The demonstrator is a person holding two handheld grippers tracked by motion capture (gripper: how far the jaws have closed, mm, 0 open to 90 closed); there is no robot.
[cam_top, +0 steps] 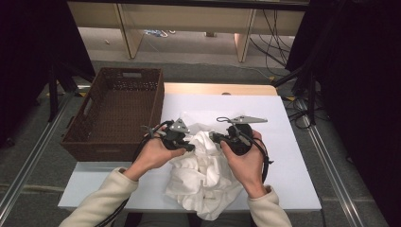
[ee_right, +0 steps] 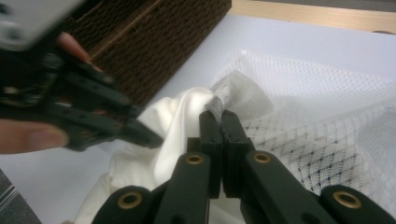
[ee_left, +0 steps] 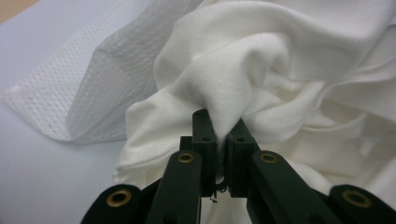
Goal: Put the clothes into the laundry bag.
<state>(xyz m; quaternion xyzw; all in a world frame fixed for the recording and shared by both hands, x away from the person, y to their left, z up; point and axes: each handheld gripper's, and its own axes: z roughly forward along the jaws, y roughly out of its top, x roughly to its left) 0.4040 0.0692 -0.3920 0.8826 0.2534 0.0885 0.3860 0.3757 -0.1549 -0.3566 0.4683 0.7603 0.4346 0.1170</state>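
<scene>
A crumpled white cloth (cam_top: 203, 175) lies on the white table (cam_top: 283, 142), partly over a white mesh bag (cam_top: 191, 117). My left gripper (cam_top: 191, 146) comes at the cloth from the left. In the left gripper view it (ee_left: 220, 122) is shut on a pinched fold of the cloth (ee_left: 243, 70), with the mesh bag (ee_left: 93, 93) behind. My right gripper (cam_top: 213, 138) faces it from the right. In the right gripper view it (ee_right: 219, 116) is shut on a bunched edge of the mesh bag (ee_right: 303, 107), beside the cloth (ee_right: 173, 121) and the left gripper (ee_right: 149, 137).
A brown woven basket (cam_top: 94, 146) stands off the table's left side, its wall (ee_right: 149, 42) close behind the left gripper. Black stands and cables flank the table at both sides, and wooden furniture legs stand on the floor beyond.
</scene>
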